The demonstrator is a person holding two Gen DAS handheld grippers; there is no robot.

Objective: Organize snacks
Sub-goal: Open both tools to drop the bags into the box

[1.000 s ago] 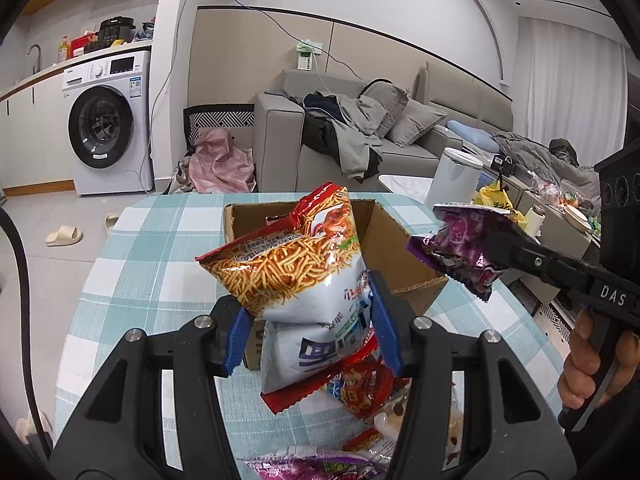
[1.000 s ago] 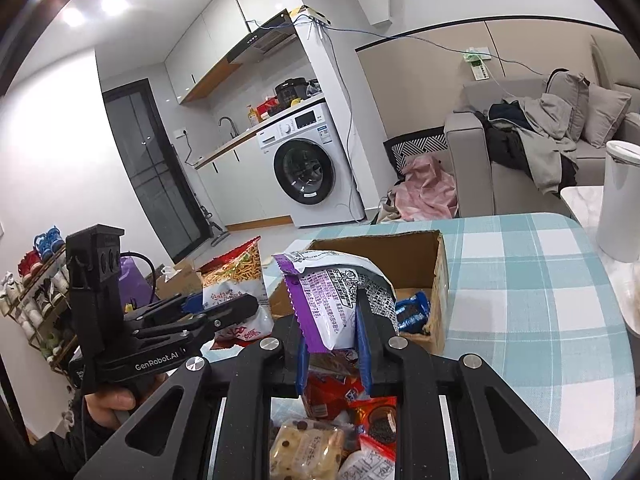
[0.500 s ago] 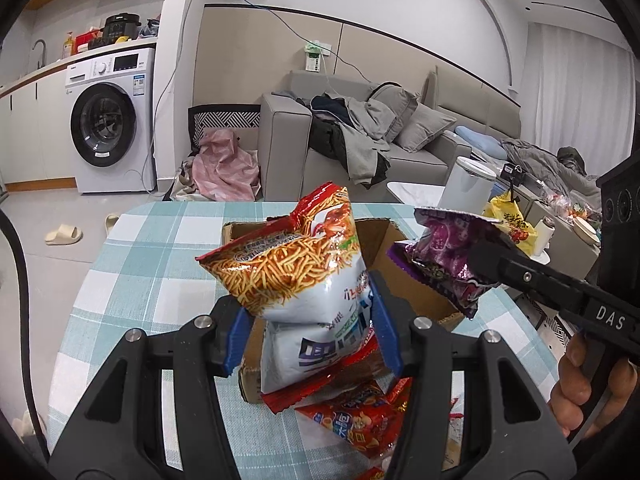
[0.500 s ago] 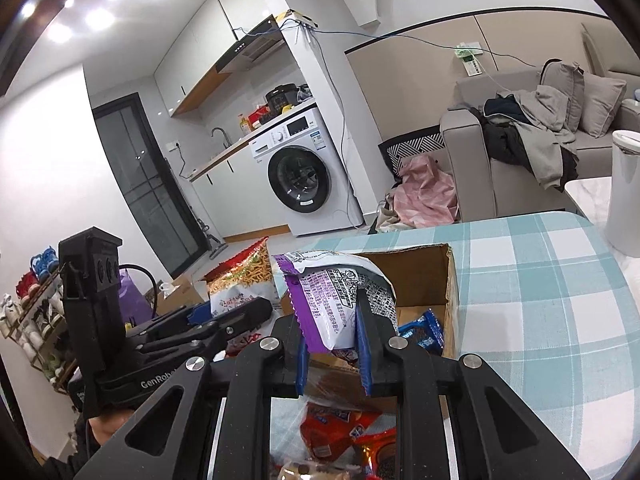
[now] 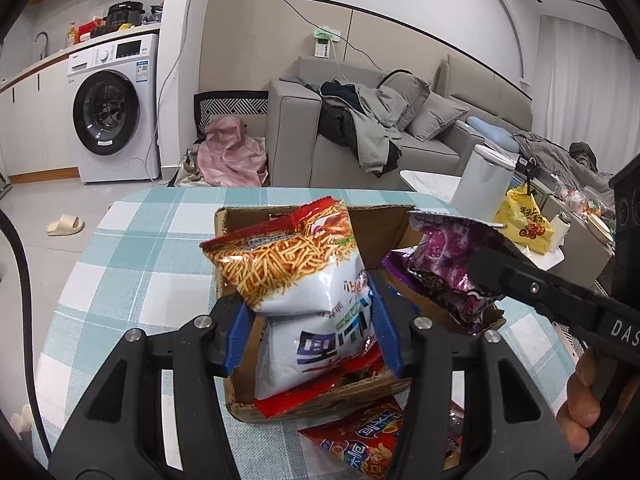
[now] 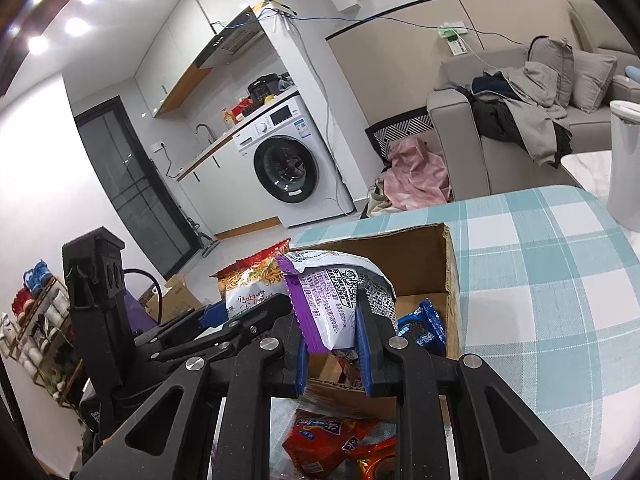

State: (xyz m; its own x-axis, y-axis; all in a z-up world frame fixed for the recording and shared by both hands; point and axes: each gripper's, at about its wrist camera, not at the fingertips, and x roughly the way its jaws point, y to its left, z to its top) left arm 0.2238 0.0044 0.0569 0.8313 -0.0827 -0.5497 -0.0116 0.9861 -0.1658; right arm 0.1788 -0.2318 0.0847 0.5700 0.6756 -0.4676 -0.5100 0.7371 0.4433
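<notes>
Both bags hang over the cardboard box [image 5: 384, 390] on the tabletop [image 5: 132, 248]: left tool [image 5: 312, 328] pinches the noodle-snack bag [image 5: 304, 280], right tool [image 6: 332, 348] pinches the purple bag [image 6: 332, 300]; next, lower and release them inside

Black left gripper [image 5: 310, 322] frame, blue pads [image 5: 236, 332], silver screws

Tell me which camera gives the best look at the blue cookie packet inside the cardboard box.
The right wrist view. There the blue cookie packet lies in plain sight inside the cardboard box, just right of the purple snack bag. The left wrist view shows none of it: the noodle snack bag covers the box interior.
</notes>
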